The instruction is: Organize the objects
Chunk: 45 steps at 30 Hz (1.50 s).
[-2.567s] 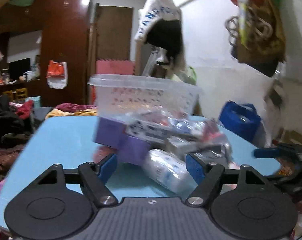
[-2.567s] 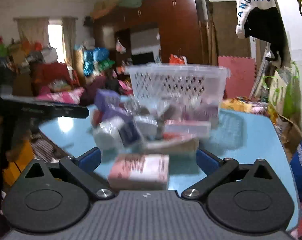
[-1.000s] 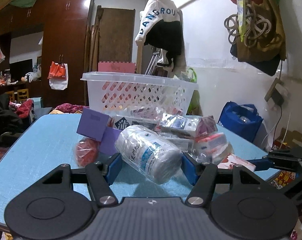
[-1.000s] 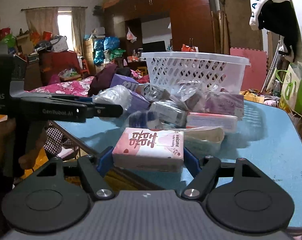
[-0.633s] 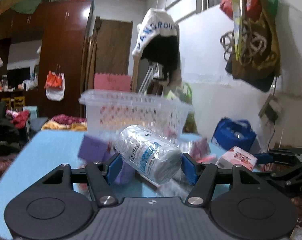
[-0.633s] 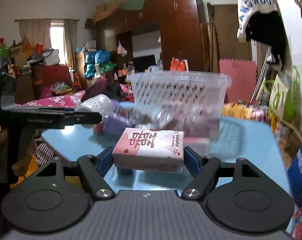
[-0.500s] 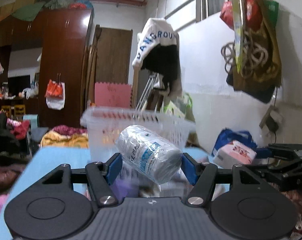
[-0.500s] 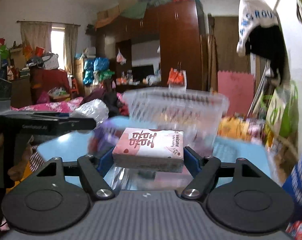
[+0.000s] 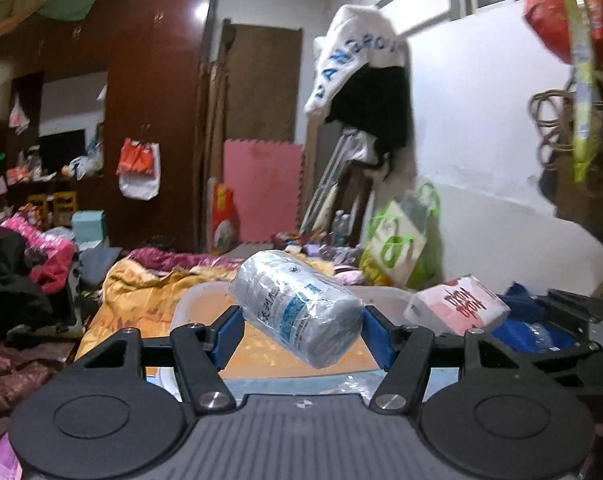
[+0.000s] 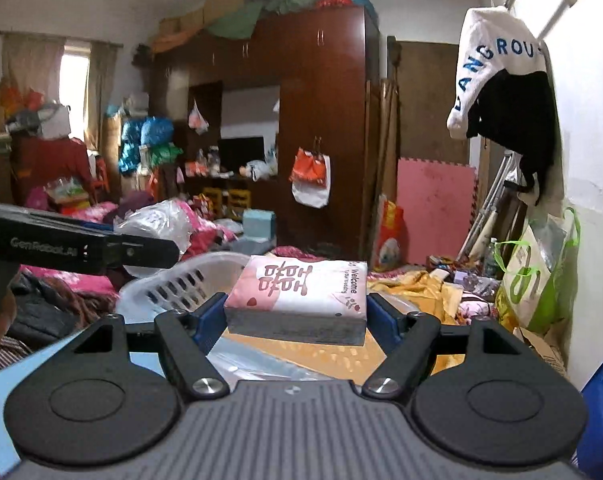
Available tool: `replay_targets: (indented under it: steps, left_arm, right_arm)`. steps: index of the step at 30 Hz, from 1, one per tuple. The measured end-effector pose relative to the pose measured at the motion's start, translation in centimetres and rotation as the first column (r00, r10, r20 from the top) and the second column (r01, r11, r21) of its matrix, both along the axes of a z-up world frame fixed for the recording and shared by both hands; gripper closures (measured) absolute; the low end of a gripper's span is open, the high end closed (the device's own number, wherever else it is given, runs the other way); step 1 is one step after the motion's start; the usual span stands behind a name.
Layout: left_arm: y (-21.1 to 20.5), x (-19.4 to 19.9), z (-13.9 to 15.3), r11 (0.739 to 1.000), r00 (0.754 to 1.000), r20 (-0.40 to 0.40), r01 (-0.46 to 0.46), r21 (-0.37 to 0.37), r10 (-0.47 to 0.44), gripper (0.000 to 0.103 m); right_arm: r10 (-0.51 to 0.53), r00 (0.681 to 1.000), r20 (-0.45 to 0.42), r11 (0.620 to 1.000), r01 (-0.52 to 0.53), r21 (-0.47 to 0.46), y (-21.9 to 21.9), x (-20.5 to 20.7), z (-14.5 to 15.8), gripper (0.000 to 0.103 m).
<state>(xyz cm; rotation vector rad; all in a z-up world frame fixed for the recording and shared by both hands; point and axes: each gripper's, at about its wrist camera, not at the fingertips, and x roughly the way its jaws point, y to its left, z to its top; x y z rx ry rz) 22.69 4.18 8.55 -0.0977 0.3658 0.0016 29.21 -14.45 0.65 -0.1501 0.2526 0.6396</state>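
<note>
Plastic-wrapped roll sits clamped between the left jaws, lying slantwise across them, one end up and left, the other down and right. Just under and past it is the white basket, rim up, close below the jaws. The pink pack is gripped flat in the right jaws, also over the basket. I think both need only drop straight down.
</note>
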Motion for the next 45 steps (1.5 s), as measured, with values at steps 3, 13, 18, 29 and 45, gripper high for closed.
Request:
replay_targets:
  steps: [3,13,18,29,45]
  left_arm:
    - [1.0,1.1,-0.7,0.999,0.999,-0.042,0.023,-0.040,-0.025,0.024]
    - [1.5,-9.7,-2.5,0.996,0.984,0.164,0.061,0.065,-0.071,0.000]
    - [2.6,-14.7,-7.3,0.995,0.989,0.149,-0.013,0.095,-0.002,0.000]
    - [4.3,-13.6,-10.8,0.998,0.996,0.079,-0.041,0.043,0.038,0.007]
    - [2.9,-12.7,-11.8,0.994,0.996,0.054,-0.075,0.084,0.071,0.009]
  right_arm:
    - [-0.019,1.000,-0.001,1.000,0.019,-0.005,-0.2,-0.3,-0.5,0.010]
    - [0.039,0.999,0.010,0.987,-0.040,0.154,-6.4,-8.6,-2.0,0.000]
    - [0.024,0.998,-0.059,0.976,-0.010,0.218,-9.7,-12.7,-8.7,0.000]
    - [0.158,0.981,-0.115,0.977,-0.138,0.163,-6.5,-15.3,-10.3,0.002]
    - [0.154,0.984,-0.095,0.988,-0.154,0.008,-2.6,-16.6,-12.8,0.068]
